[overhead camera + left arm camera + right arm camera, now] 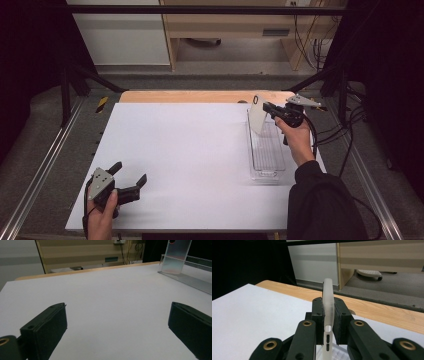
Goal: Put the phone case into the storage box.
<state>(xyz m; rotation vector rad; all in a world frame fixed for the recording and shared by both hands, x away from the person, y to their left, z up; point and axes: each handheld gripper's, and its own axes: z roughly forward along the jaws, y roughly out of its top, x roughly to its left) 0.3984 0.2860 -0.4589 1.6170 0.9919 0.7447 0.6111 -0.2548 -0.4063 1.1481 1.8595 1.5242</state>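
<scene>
The white table carries a long clear tray at its right side, and the right tongs hold a frosted phone case upright over the tray's far end; the case's lower edge looks to dip into the tray, though whether it touches the floor of it cannot be told.

The chief risk, by this reading, is the grip itself; in the right gripper view the black pads press on the thin side wall of the case, so the hold rests on a narrow, flexible edge; a quick tilt or a knock against the tray wall could make the case twist or slip out. If it is released while standing on edge, it would likely topple, perhaps over the rim onto the table. The tray is light-looking and unheld, so a push from the case might shove it along the sheet.

The left tongs hover near the table's front left corner, jaws spread wide with nothing between them, well apart from the tray and no help in steadying it.

The case is translucent, milky, thin-walled, with rounded corners, a dark camera hole near its top, and small button slots along its edge.
</scene>
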